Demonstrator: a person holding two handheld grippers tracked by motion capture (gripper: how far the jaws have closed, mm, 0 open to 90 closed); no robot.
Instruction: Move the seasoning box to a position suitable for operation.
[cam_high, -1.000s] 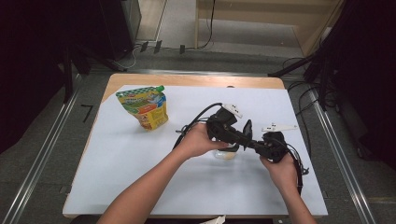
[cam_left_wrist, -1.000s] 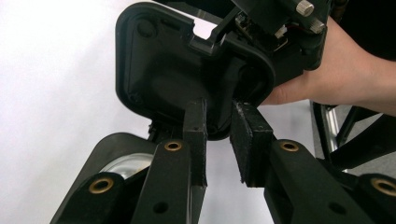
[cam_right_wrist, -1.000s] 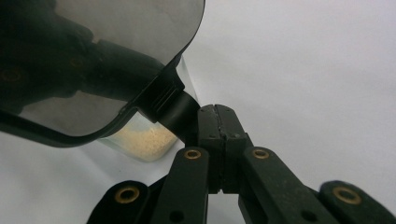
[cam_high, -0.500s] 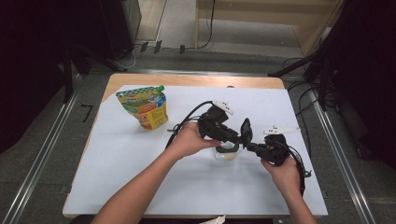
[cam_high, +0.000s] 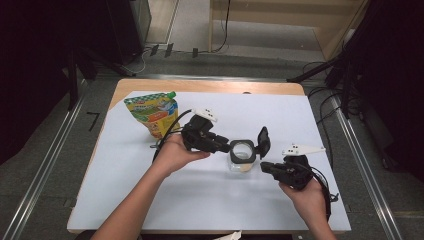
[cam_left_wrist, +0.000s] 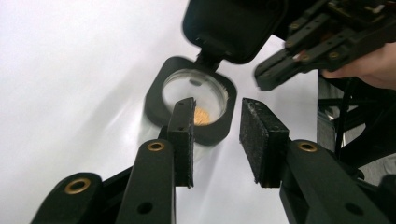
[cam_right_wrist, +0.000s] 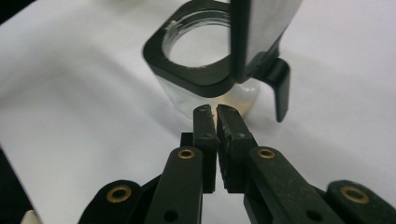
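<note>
A small clear jar with a black square rim stands mid-table, a little tan stuff in its bottom. Its hinged black lid stands flipped up at the right. My left gripper sits just left of the rim. In the left gripper view its jaws have just been opening, with nothing between them and the jar beyond. My right gripper lies in front and to the right of the jar. In the right gripper view it is shut and empty, pointing at the jar's glass wall below the lid.
A green and yellow stand-up pouch stands at the back left of the white sheet. The sheet covers a wooden table. Black stands and cables crowd the floor around the table.
Both grippers were close together at the jar's top. The left one has drawn back to the left, the right one back toward the front right, and the lid now stands up open.
</note>
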